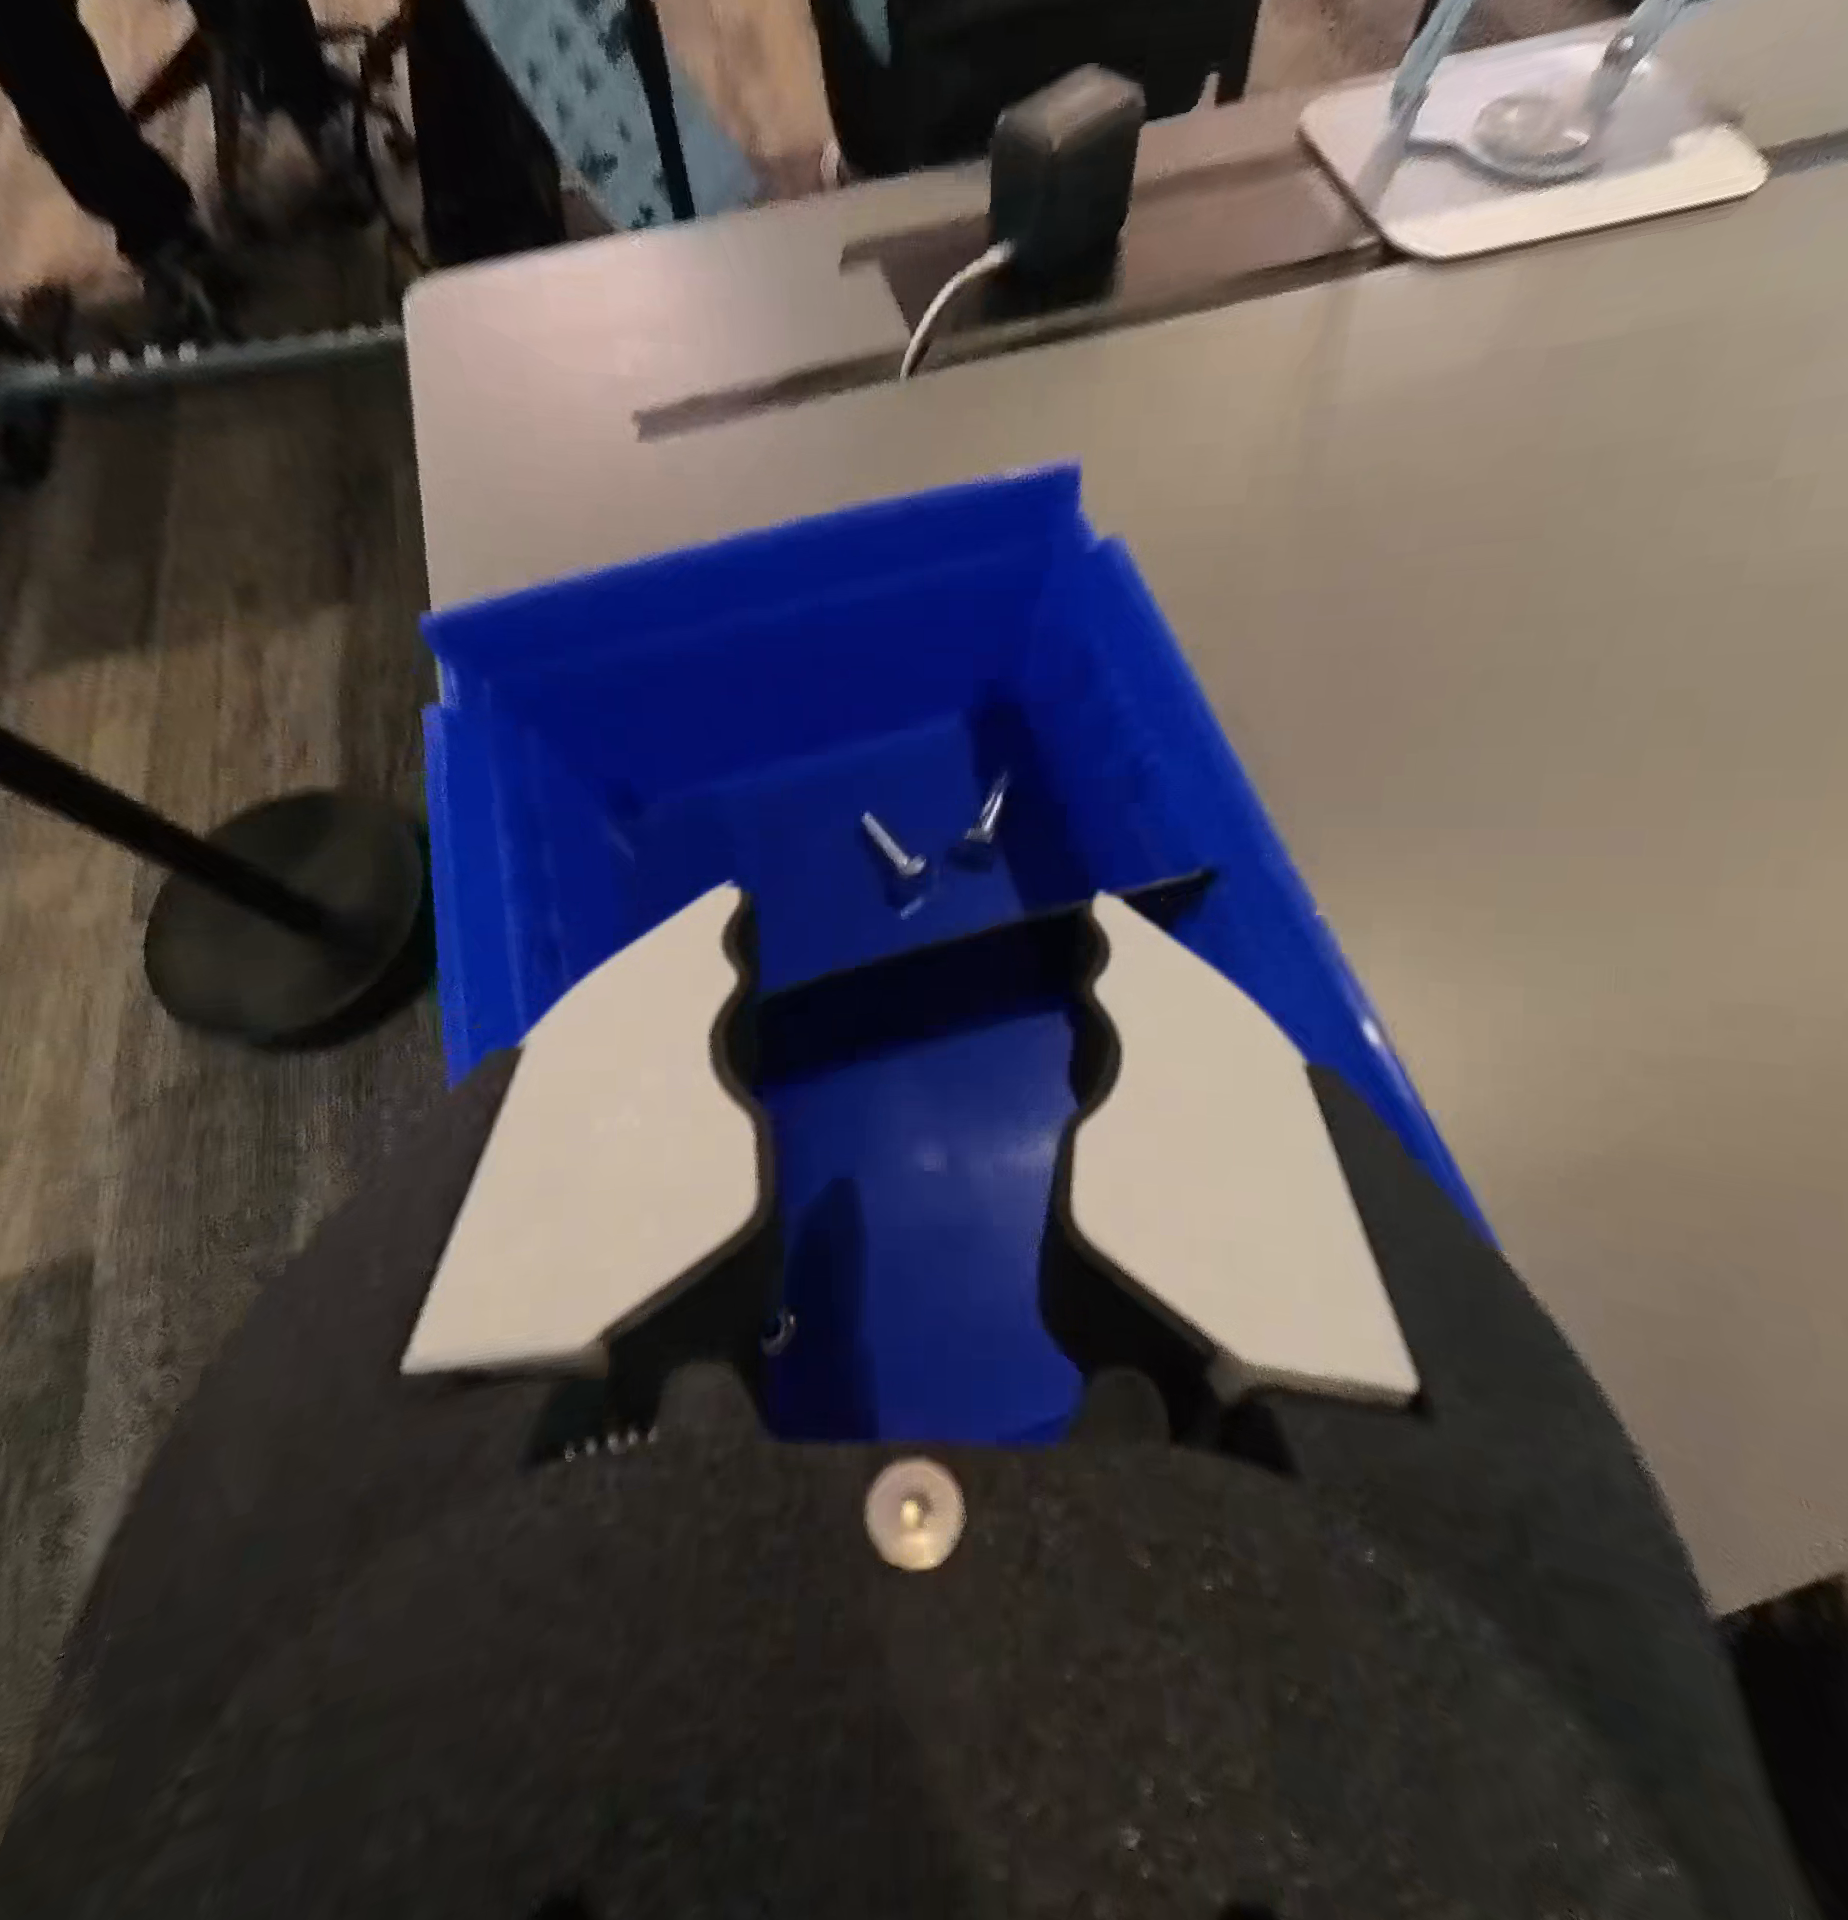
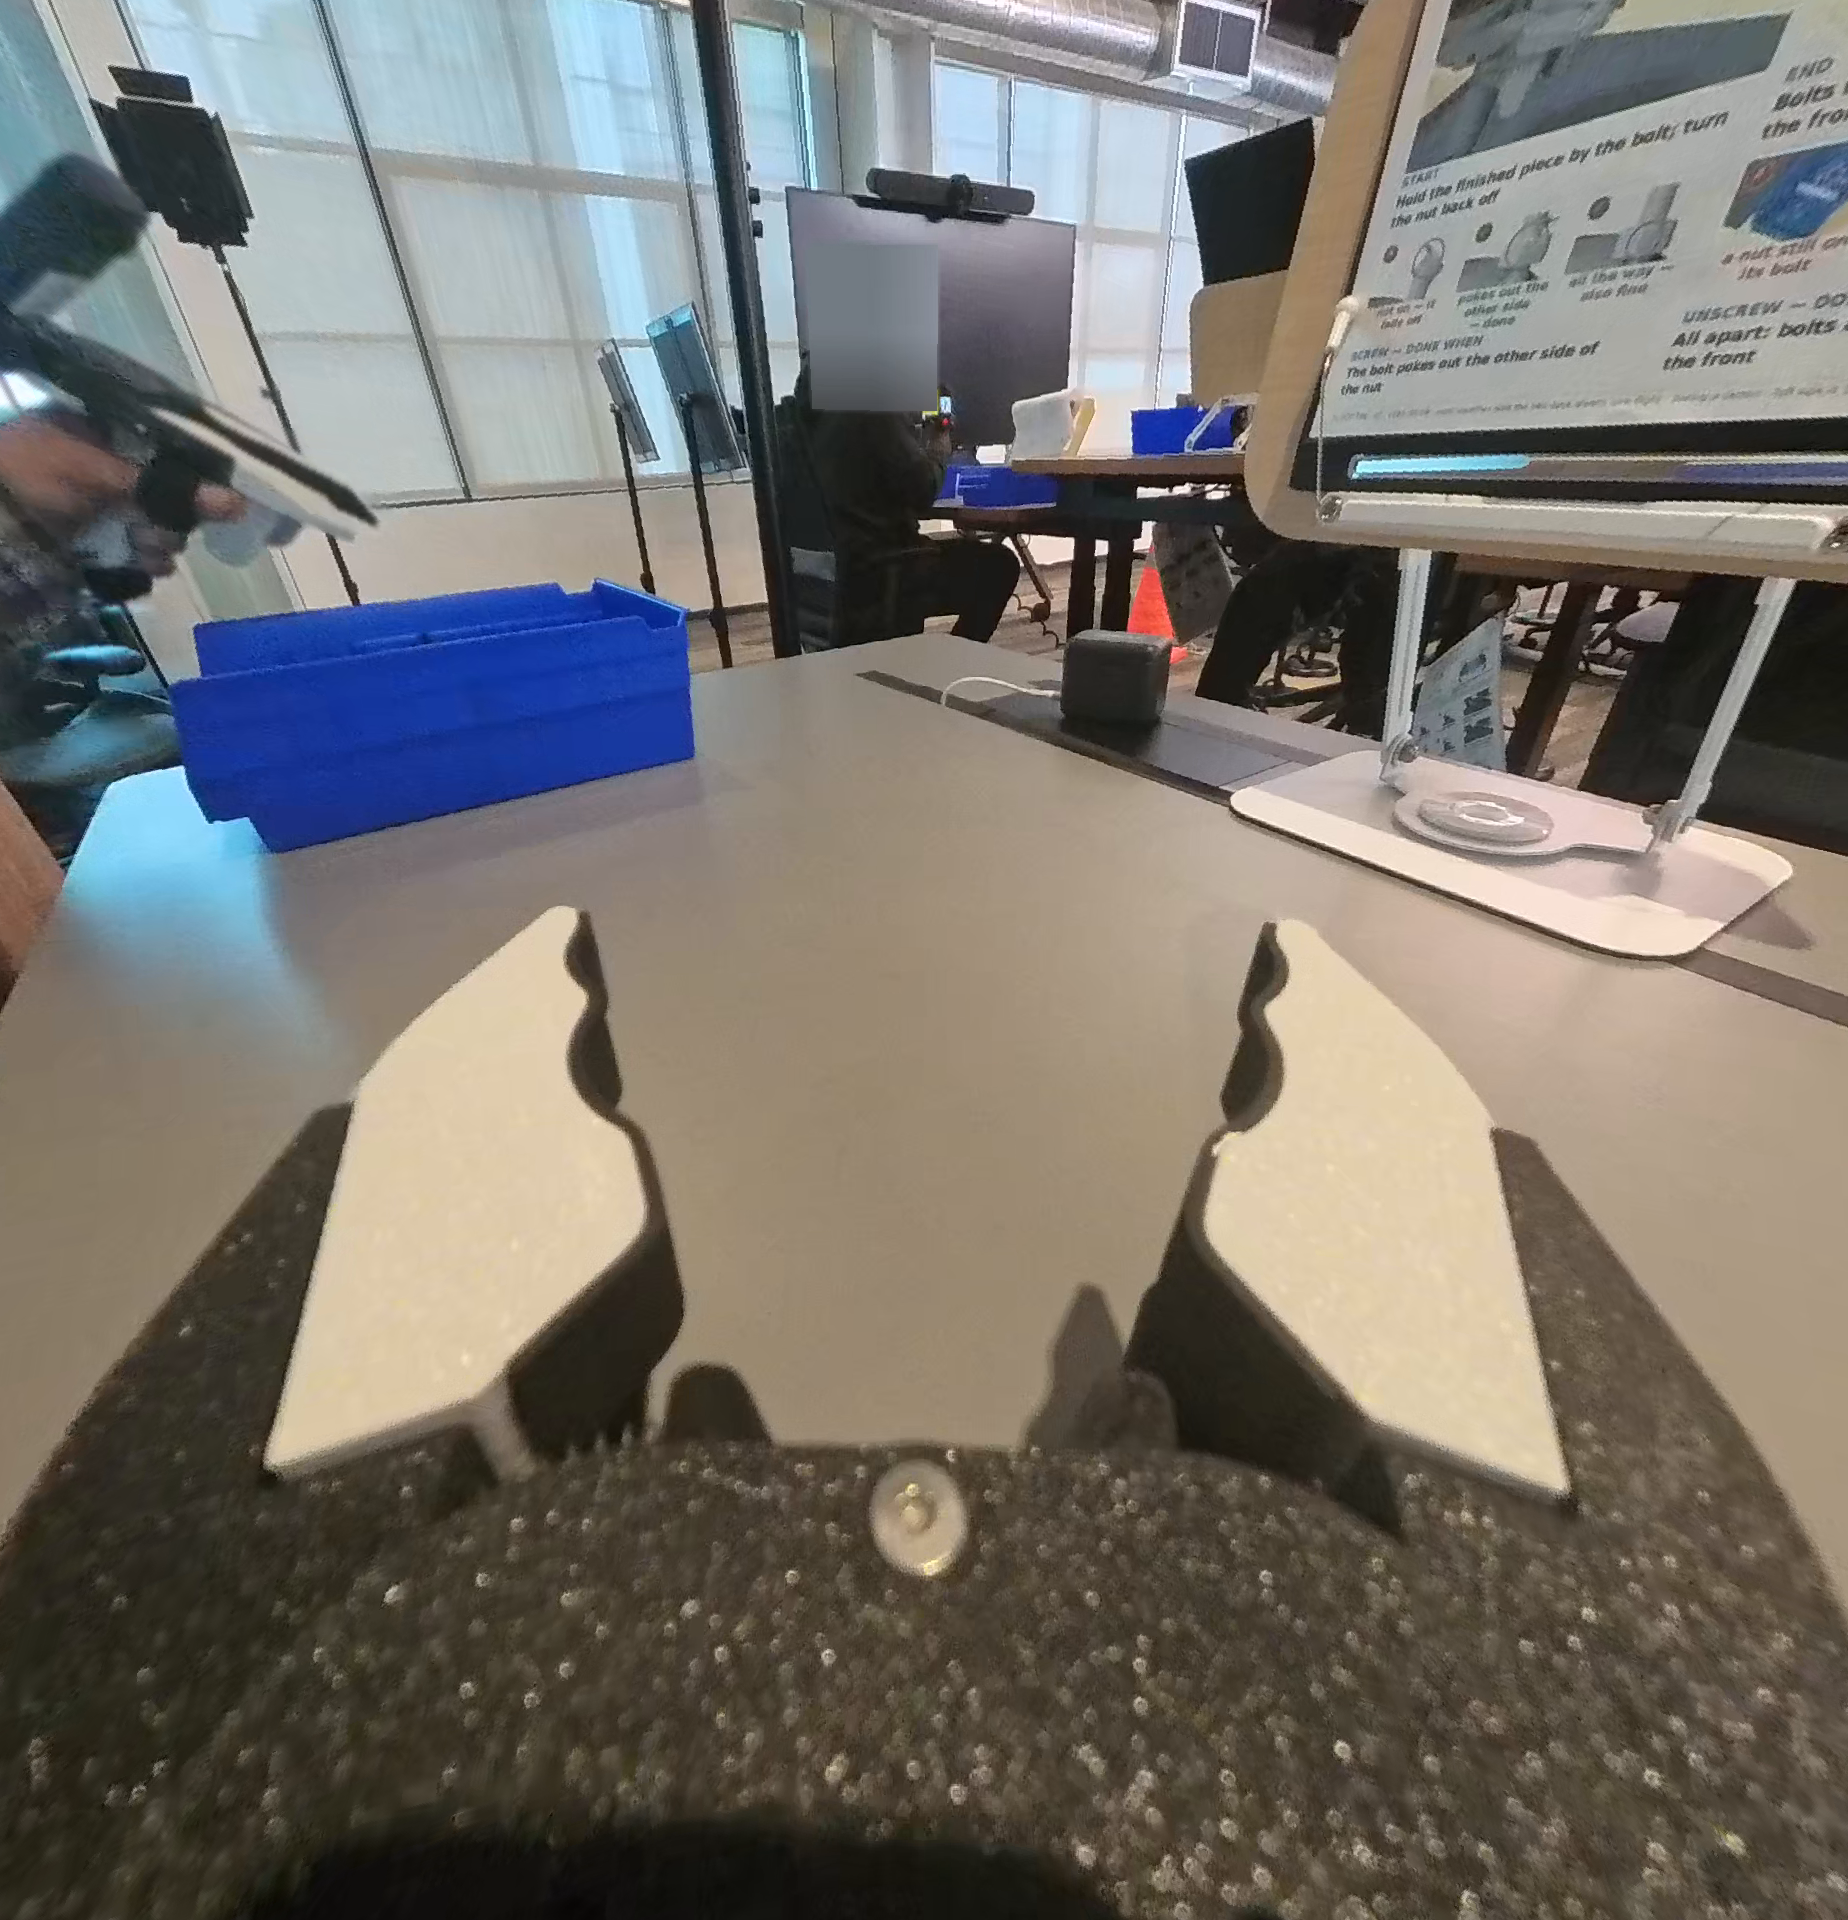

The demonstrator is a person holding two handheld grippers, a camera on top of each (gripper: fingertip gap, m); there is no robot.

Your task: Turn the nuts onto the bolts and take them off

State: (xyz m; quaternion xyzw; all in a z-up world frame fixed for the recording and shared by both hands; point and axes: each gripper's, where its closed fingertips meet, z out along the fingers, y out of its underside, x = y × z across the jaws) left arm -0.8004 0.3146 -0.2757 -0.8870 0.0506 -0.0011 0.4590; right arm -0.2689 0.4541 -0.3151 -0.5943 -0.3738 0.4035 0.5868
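Note:
A blue plastic bin stands at the table's left edge, split by a dark divider. Two small metal bolts lie in its far compartment. A small metal piece shows in the near compartment, too blurred to name. My left gripper hovers above the bin, pointing down into it, open and empty. The right wrist view shows the same bin at the far left of the table, with the left gripper above it. My right gripper is open and empty, low over the bare grey table.
A tablet on a white stand with an instruction page stands at the right. A black cube charger with a white cable sits in the table's cable slot. A black stand base is on the floor left of the table. A person sits at a far desk. The grippers' ends are close to 55 cm from one another.

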